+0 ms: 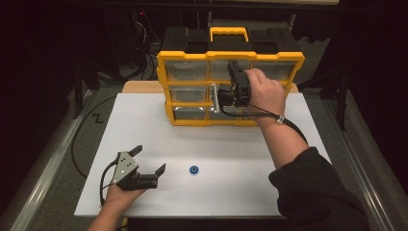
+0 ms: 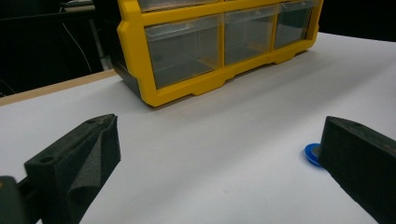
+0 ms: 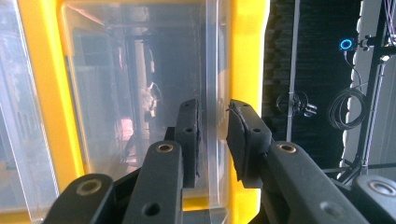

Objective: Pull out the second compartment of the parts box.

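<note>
Near the top centre of the high view stands the yellow parts organizer [image 1: 231, 57], upright at the far side of the white counter [image 1: 144, 125] with its clear drawers facing the person, which is probably why the right gripper [image 1: 222, 95] comes at it from the front rather than from above. That gripper sits at the middle drawer [image 1: 223, 91] of the middle row. In the right gripper view its jaws are nearly together around the drawer's clear front lip [image 3: 212, 116]; the left pad seems to touch it, but a thin gap shows at the right pad, so I would not call it clamped yet. It looks like a grip meant for pulling the drawer out. At the lower left of the high view the left gripper [image 1: 150, 160] rests low over the counter, jaws wide apart and empty. The small blue ring [image 1: 194, 170] lies just beside it, bottom centre, likely waiting to go into the drawer.
</note>
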`<act>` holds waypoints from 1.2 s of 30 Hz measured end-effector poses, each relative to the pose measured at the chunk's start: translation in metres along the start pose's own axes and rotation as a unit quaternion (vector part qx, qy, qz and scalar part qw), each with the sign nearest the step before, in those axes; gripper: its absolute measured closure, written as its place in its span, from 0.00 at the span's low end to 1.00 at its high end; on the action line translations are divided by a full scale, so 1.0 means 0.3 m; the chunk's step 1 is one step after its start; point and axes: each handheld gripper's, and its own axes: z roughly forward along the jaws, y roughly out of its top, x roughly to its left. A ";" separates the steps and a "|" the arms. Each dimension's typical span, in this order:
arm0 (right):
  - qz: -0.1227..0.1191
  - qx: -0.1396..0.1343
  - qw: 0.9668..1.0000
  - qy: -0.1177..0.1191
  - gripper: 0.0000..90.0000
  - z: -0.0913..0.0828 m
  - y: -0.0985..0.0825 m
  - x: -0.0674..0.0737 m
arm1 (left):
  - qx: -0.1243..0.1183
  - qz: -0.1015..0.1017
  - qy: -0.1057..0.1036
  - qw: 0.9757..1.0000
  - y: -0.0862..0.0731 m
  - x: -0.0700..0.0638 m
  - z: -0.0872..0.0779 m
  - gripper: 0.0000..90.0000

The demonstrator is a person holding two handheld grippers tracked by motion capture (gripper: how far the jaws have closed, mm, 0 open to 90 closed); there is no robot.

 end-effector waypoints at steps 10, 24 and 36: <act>-0.002 0.004 1.000 -0.007 0.89 0.001 0.011 0.000 | 0.000 -0.001 -0.002 1.000 0.000 0.001 0.000 0.00; -0.002 0.000 1.000 -0.010 0.93 -0.003 0.013 -0.002 | -0.001 0.000 -0.003 1.000 0.000 0.002 -0.002 0.00; -0.005 -0.001 1.000 -0.011 0.94 -0.010 0.014 0.001 | -0.001 -0.001 -0.004 1.000 0.000 0.003 -0.002 0.00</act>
